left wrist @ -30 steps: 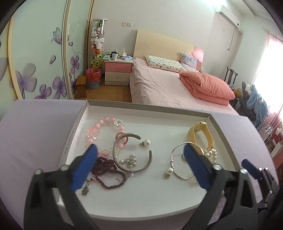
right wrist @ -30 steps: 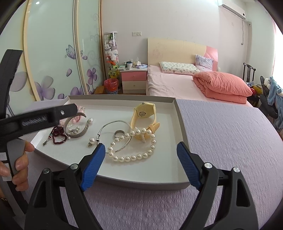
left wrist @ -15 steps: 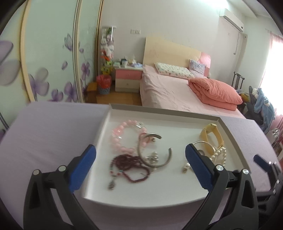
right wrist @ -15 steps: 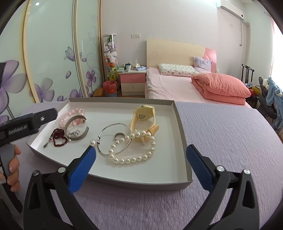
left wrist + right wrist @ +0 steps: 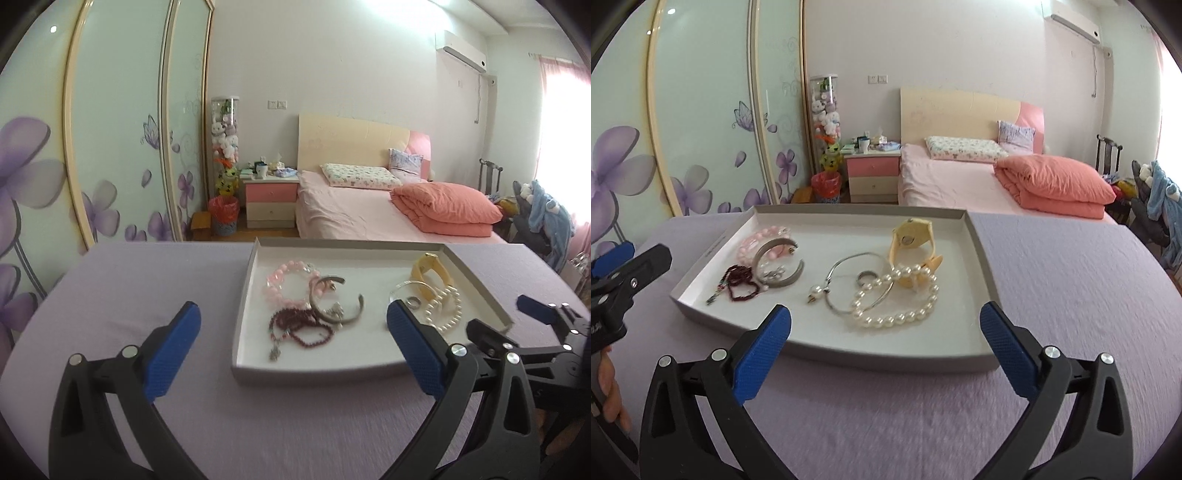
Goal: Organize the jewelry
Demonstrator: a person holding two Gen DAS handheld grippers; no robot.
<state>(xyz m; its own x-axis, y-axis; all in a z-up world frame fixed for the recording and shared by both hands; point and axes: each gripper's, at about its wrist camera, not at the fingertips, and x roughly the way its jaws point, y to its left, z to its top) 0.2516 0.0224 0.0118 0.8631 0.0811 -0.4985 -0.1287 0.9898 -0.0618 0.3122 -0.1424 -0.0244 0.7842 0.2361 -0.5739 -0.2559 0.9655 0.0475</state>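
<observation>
A shallow white tray with grey walls (image 5: 242, 306) (image 5: 979, 254) lies on a lilac cloth. It holds a pink bead bracelet (image 5: 282, 282) (image 5: 764, 238), a silver cuff (image 5: 338, 314) (image 5: 779, 282), a dark red bead string (image 5: 301, 328) (image 5: 738, 284), a thin silver bangle (image 5: 846, 266), a small ring (image 5: 413, 302) (image 5: 866, 277), a pearl necklace (image 5: 448, 312) (image 5: 897, 315) and a yellow watch (image 5: 430, 267) (image 5: 912, 240). My left gripper (image 5: 293, 354) is open and empty, in front of the tray's near left corner. My right gripper (image 5: 886, 350) is open and empty at the tray's near edge.
The lilac cloth (image 5: 122, 291) (image 5: 1063, 280) covers the table on both sides of the tray. Behind the table are a pink bed (image 5: 354, 214), a nightstand (image 5: 271, 201) and sliding wardrobe doors with purple flowers (image 5: 122, 155).
Both grippers have pulled back from the tray towards the near side. The left one has also shifted left, so the tray now sits to its right. Both stay open.
</observation>
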